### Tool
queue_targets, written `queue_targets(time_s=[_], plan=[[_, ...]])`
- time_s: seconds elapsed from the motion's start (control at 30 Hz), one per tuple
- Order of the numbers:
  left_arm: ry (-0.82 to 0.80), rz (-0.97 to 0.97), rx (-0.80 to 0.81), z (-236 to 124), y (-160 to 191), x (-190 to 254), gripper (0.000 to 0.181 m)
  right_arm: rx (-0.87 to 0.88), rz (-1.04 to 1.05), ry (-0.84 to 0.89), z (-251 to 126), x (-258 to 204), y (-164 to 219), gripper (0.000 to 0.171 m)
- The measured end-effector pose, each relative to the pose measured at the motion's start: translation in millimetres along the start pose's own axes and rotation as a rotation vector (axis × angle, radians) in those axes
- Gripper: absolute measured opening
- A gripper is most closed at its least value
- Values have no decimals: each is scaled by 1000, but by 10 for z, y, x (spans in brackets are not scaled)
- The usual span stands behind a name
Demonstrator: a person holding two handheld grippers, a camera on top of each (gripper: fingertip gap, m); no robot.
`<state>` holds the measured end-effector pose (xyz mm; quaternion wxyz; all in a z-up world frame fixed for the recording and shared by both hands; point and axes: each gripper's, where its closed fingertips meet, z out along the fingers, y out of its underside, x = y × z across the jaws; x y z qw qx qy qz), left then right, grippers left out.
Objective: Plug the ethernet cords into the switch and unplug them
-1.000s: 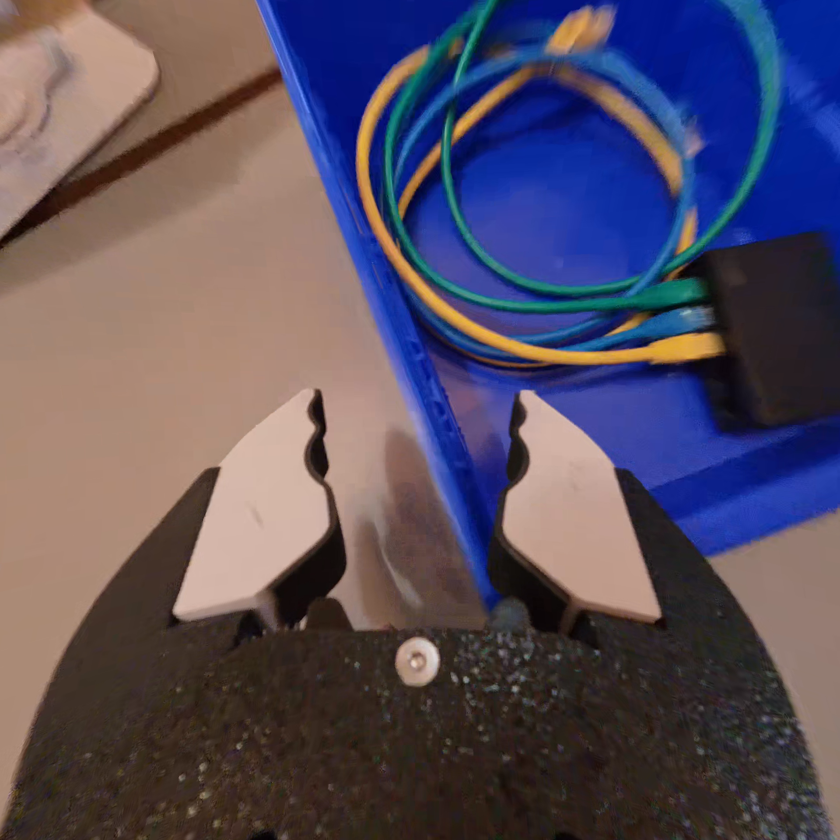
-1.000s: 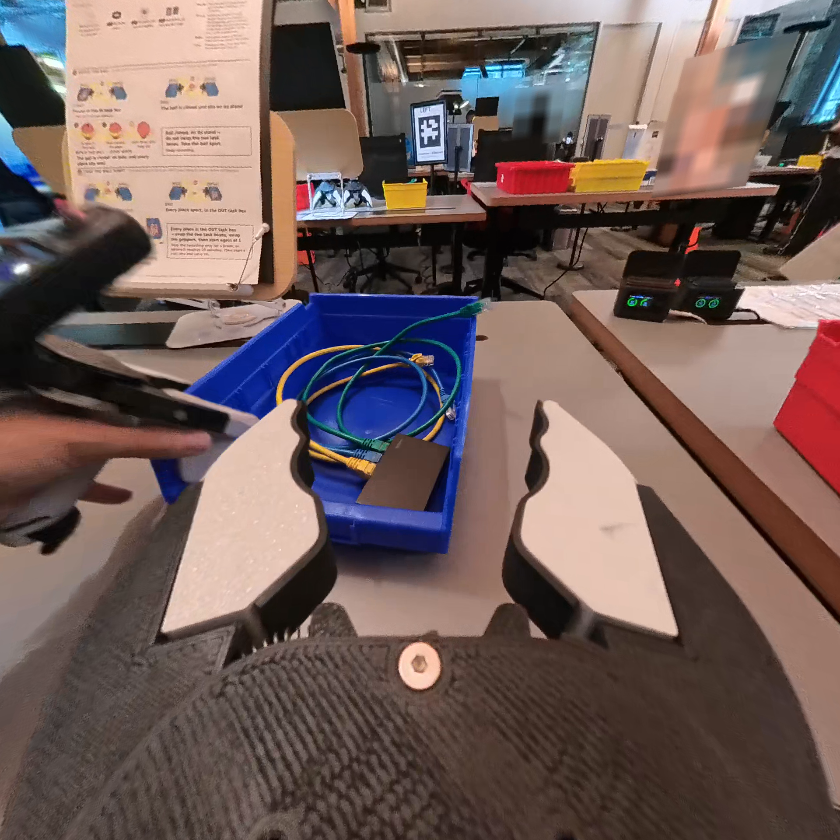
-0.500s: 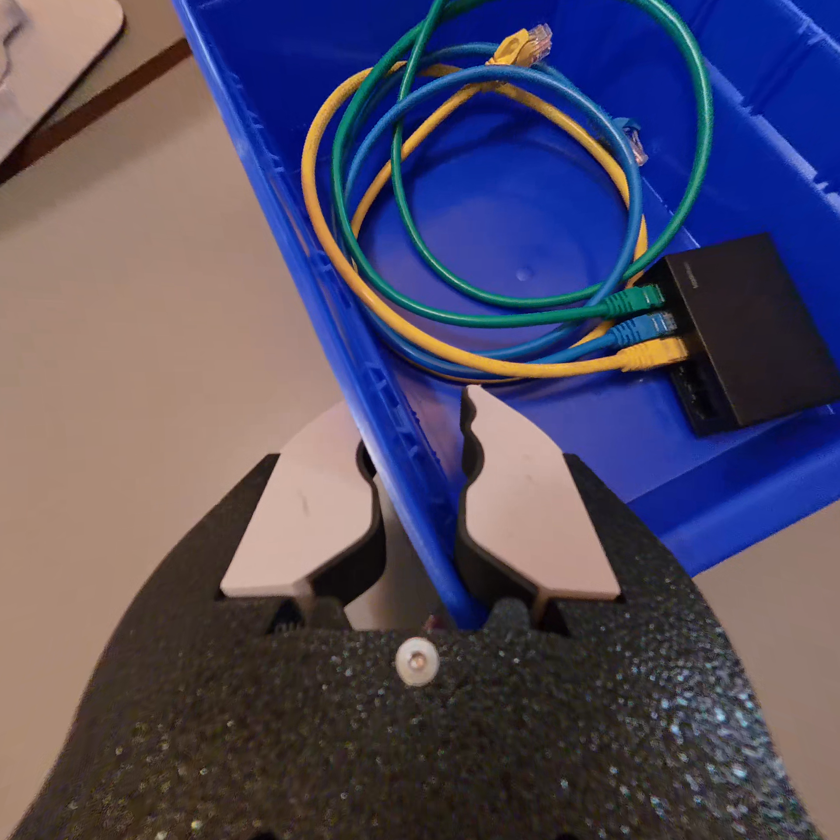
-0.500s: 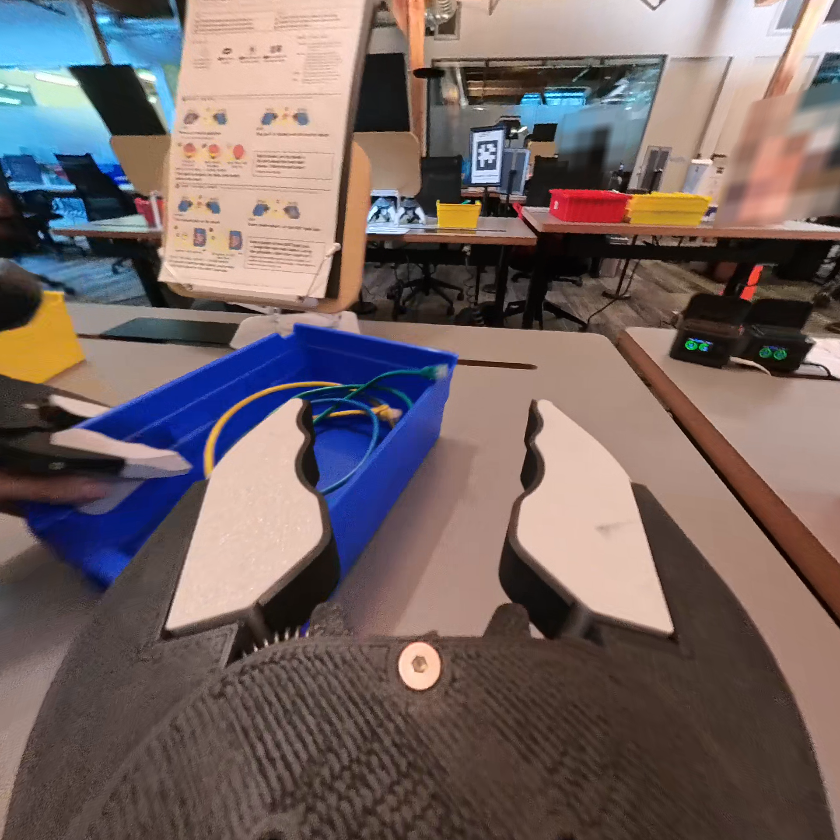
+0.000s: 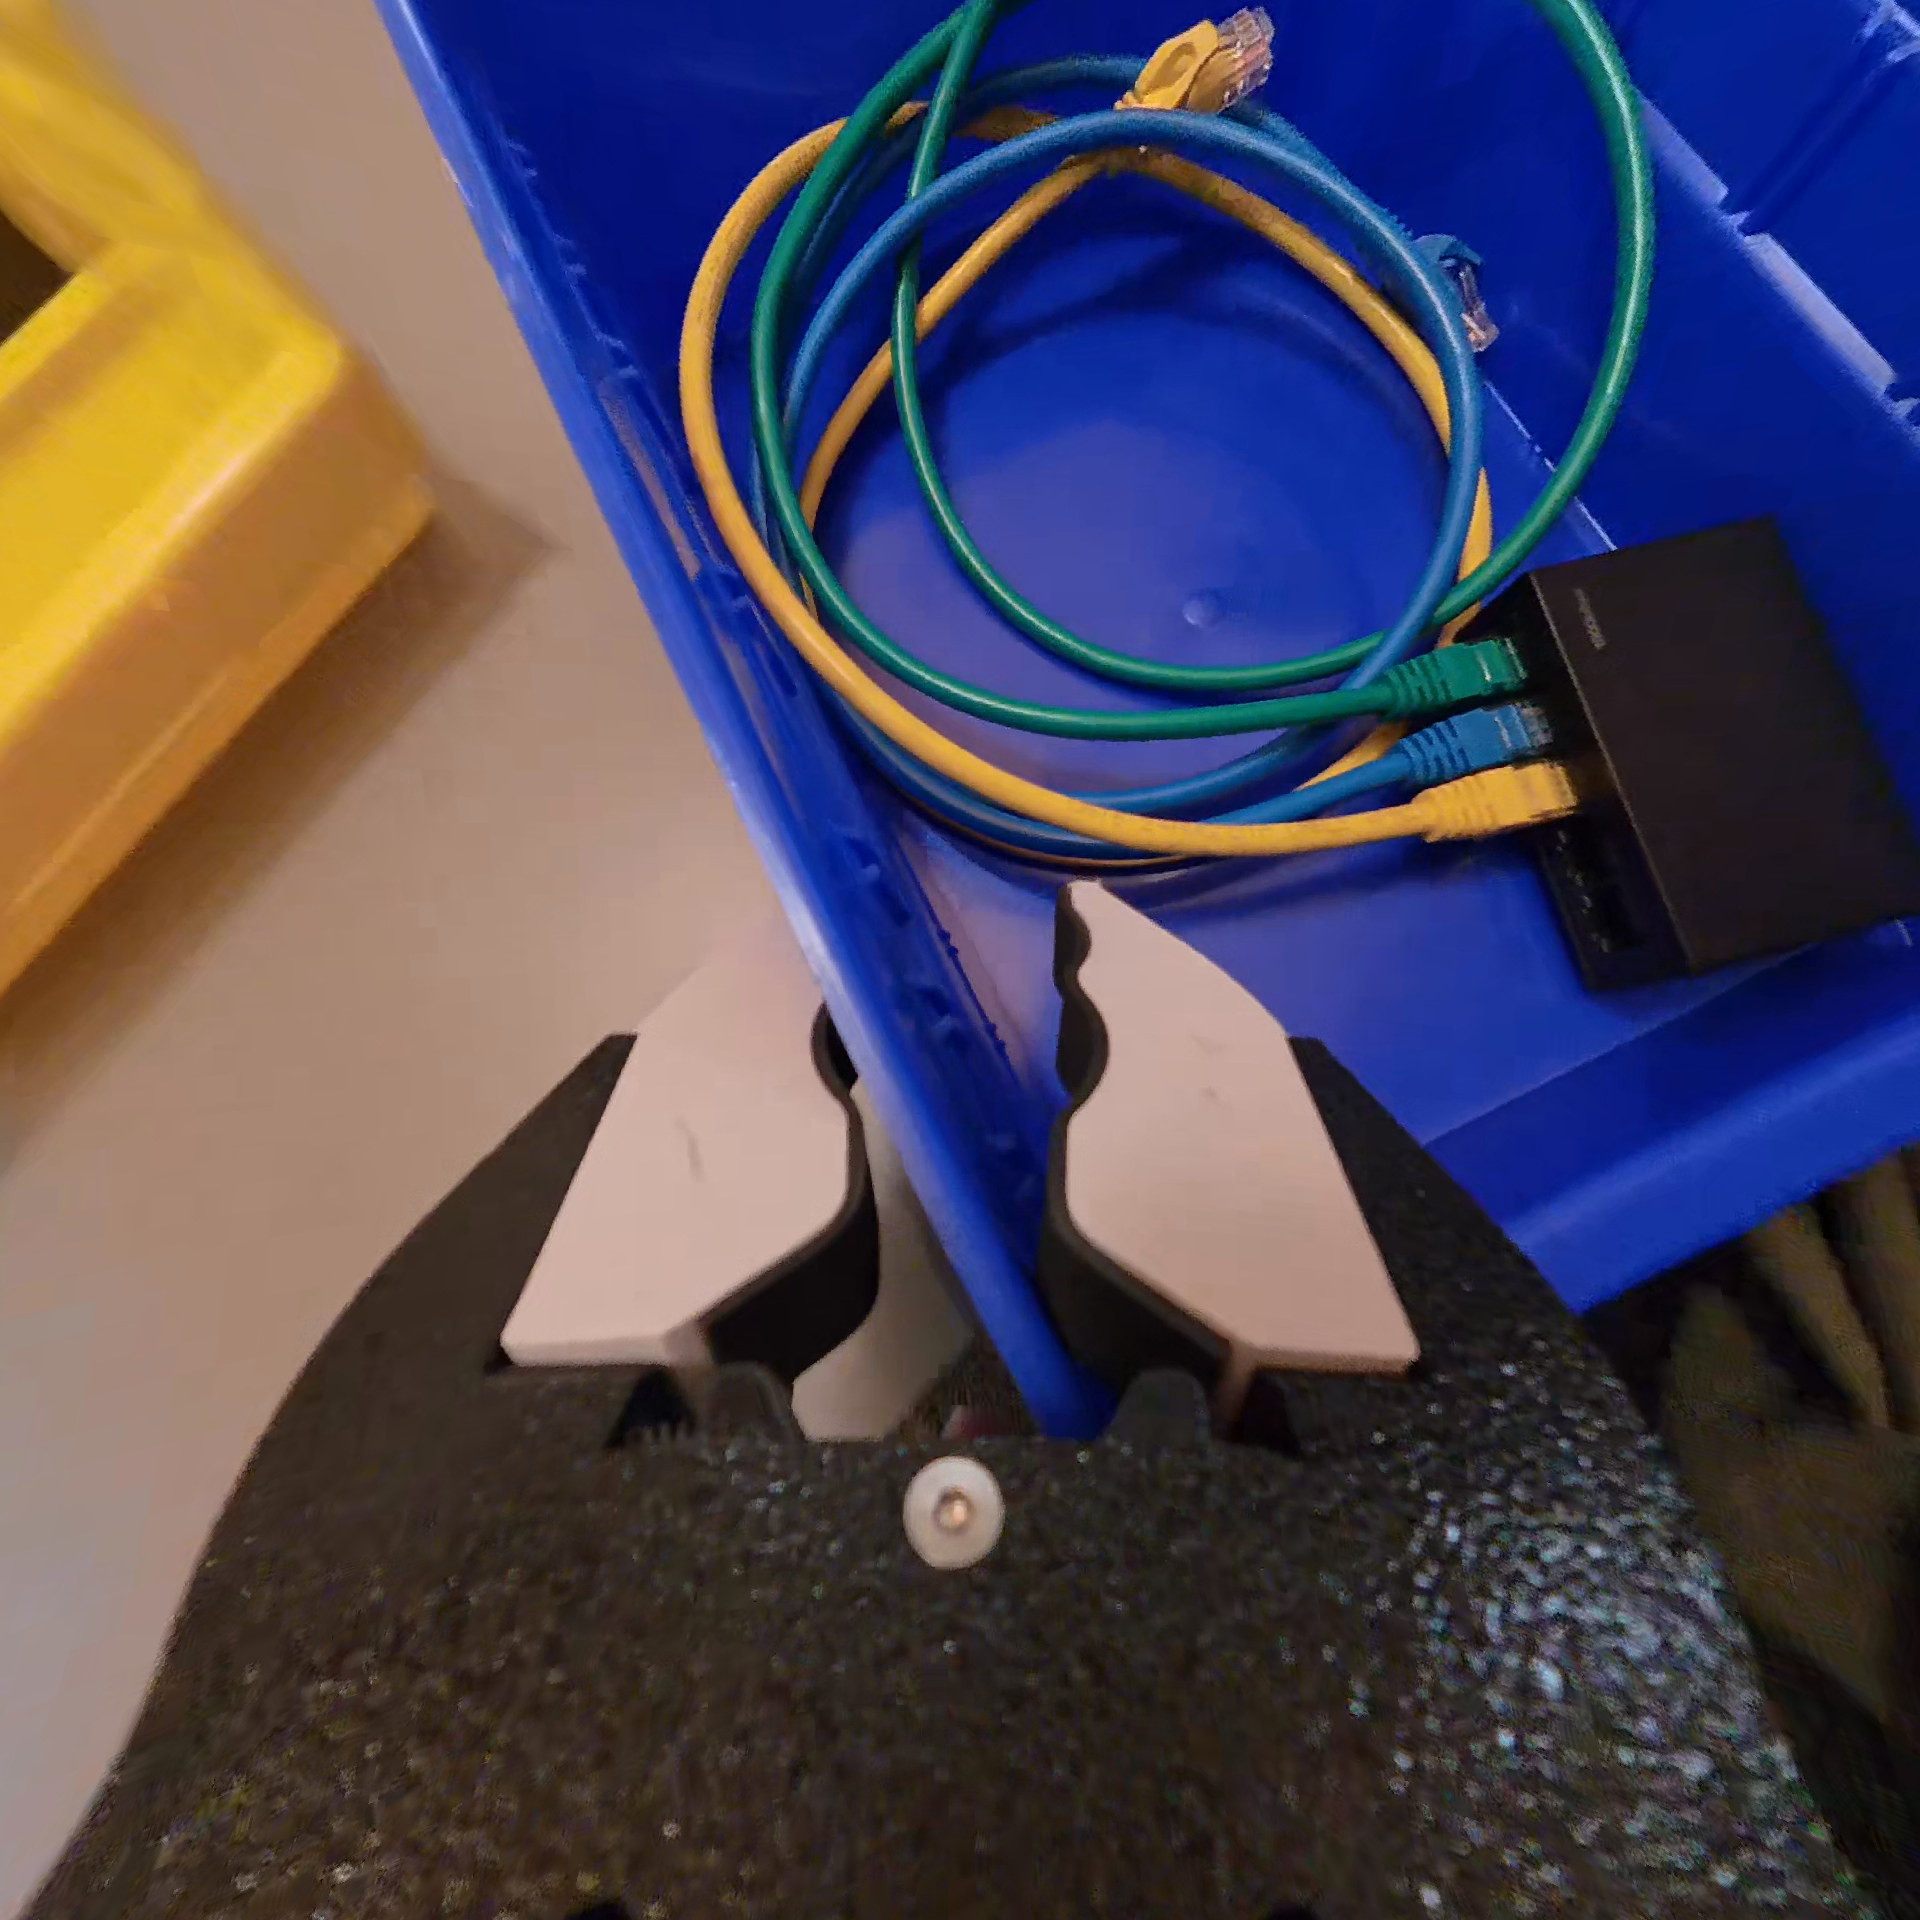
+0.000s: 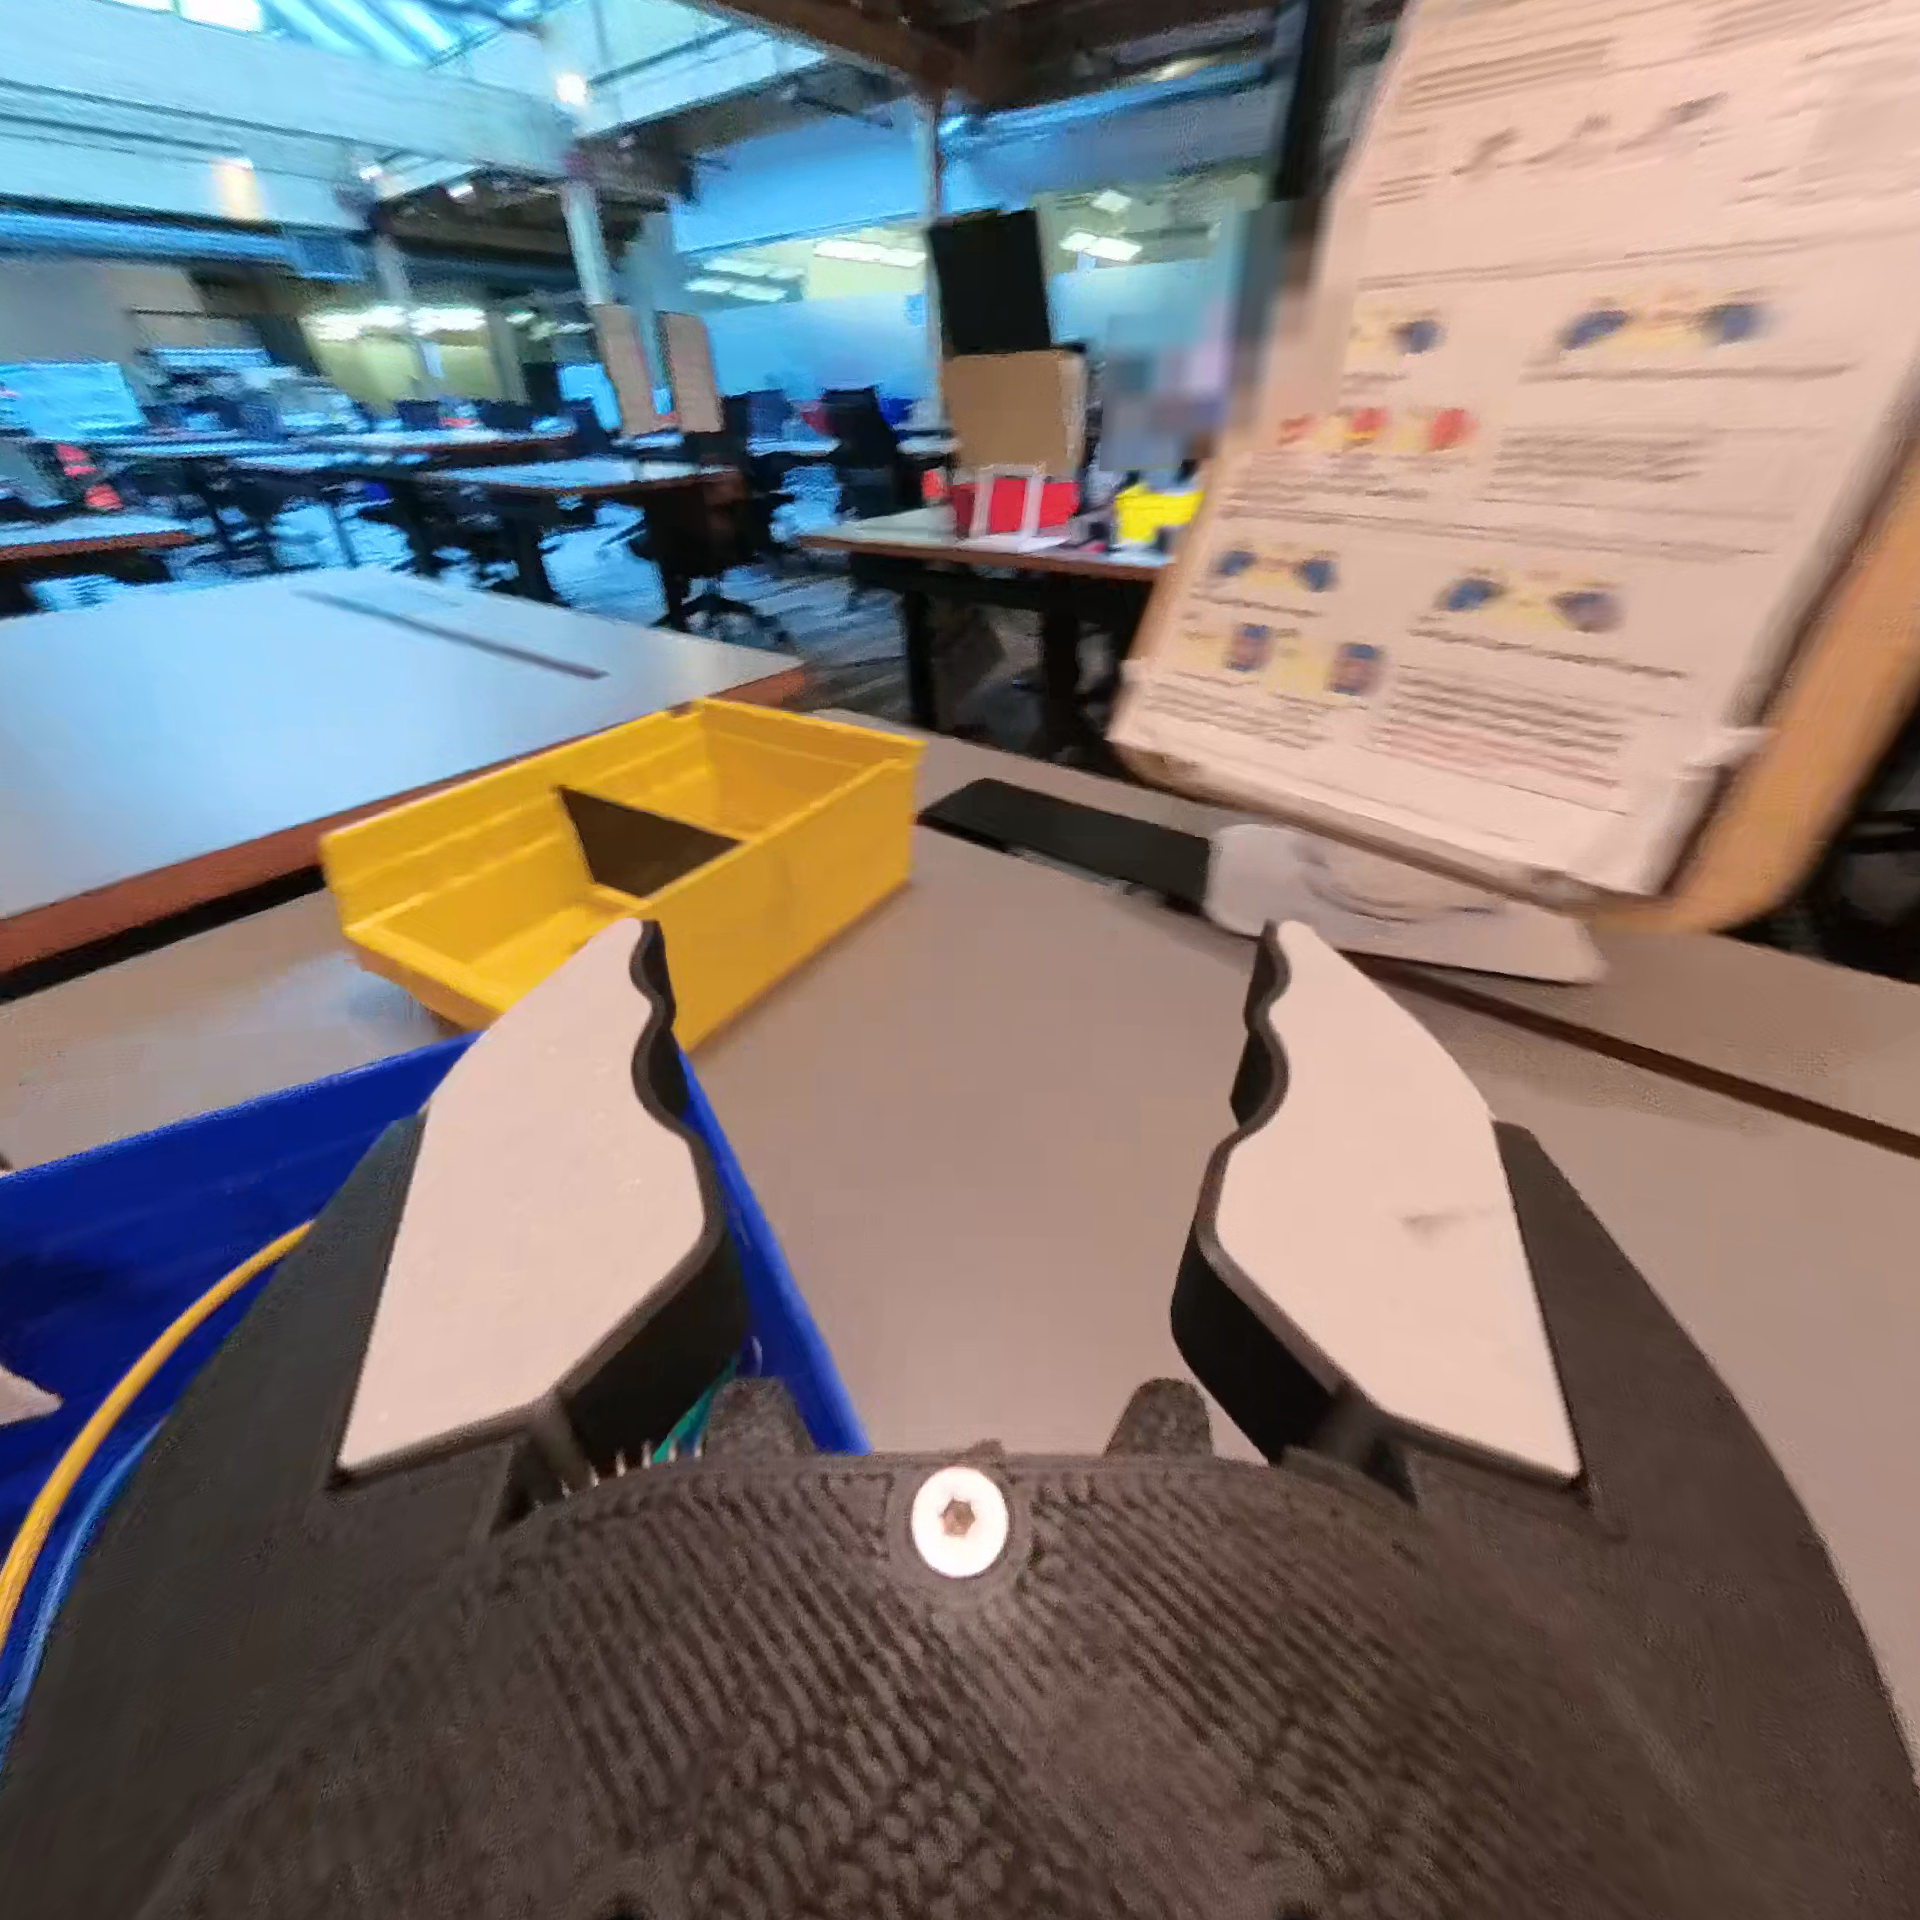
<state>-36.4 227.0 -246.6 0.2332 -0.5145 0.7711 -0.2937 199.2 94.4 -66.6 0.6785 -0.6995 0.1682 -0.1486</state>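
grey tabletop [image 6: 1039,1091] carries everything here: a yellow bin [image 6: 665,862] farther off, a tilted instruction board [image 6: 1538,468] on a stand to the right, and nearest the blue bin [image 5: 1299,987].

inside the blue bin, three ethernet cords lie coiled in overlapping loops, green cord [image 5: 1039,665], blue cord [image 5: 1195,145] and yellow cord [image 5: 935,758]. one end of each sits in a port of the black switch [image 5: 1704,748], which rests on the bin floor against the far-right side in the left wrist view. the free yellow plug [image 5: 1195,62] and free blue plug [image 5: 1455,291] lie loose at the far end of the coil.

the left gripper [image 5: 945,1039] is pinched on the blue bin's side wall, one finger outside, one inside, so it looks to be steadying or dragging the bin rather than working a cord. from that claw the switch lies forward and to the right, its port face turned back toward the coil, the plugged ends running along that line.

the right gripper [image 6: 956,997] is spread wide and holds nothing, hovering level over the blue bin's corner and pointing out across the table. being free, it is probably the one to go for a plug, and would need to tip down and turn into the bin.
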Motion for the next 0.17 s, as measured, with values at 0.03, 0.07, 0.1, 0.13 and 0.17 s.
queue_targets(time_s=[0.03, 0.07, 0.1, 0.13, 0.17], plan=[[-15, -13, -4, -139, 147, -55, 33, -35, 20, -49, 263, -200, 53, 107], [-28, -32, -7, -278, 293, -105, 33, -77, 40, -88, 527, -384, 134, 107], [-41, -54, -14, -416, 443, -151, 33, -117, 63, -107, 781, -538, 225, 108], [-58, -77, -24, -552, 598, -194, 32, -149, 78, -107, 1022, -662, 309, 108], [-73, -112, -34, -683, 753, -230, 32, -171, 63, -93, 1254, -763, 394, 108]])
